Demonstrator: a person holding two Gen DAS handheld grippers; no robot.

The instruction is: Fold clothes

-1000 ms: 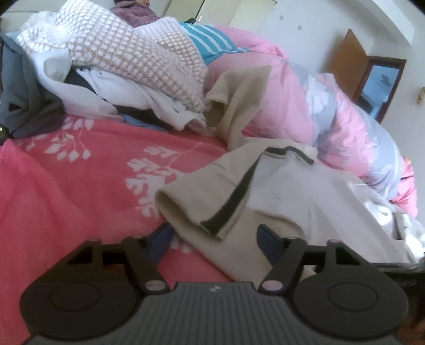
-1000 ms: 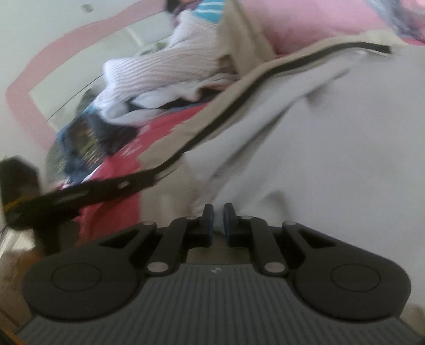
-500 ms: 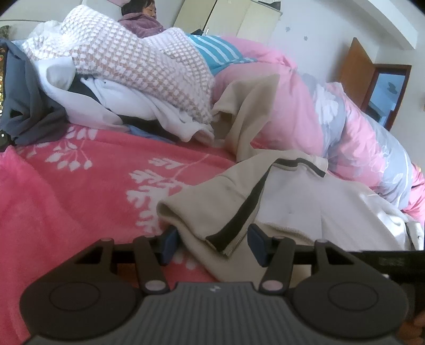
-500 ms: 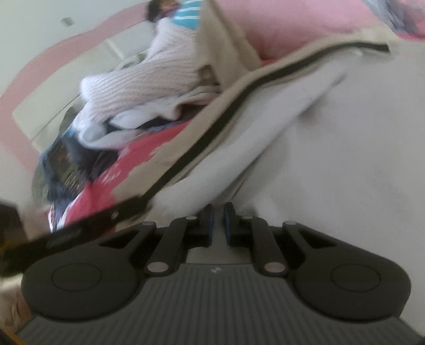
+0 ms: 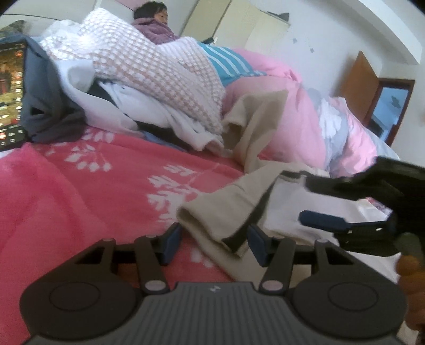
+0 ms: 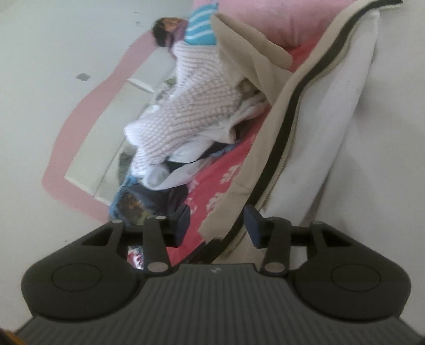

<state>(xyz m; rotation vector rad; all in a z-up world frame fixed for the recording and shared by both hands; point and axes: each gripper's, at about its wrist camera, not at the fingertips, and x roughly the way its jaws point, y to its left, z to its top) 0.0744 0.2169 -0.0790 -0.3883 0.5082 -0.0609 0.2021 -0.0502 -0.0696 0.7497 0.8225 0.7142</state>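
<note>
On the bed's pink floral blanket point(image 5: 79, 191), the beige jacket point(image 5: 220, 209) with dark zipper trim and pale lining is lying crumpled, its hem corner sitting between the spread fingers of the left gripper point(image 5: 212, 238), which is gripping nothing. The right gripper point(image 6: 216, 225), pinched shut half a second ago, is now gaping wide around the zipper edge. Beyond, a waffle-knit throw point(image 5: 148, 66) is topping a clothes heap beside a pink duvet point(image 5: 300, 119) and a reclining person point(image 5: 154, 24).
</note>
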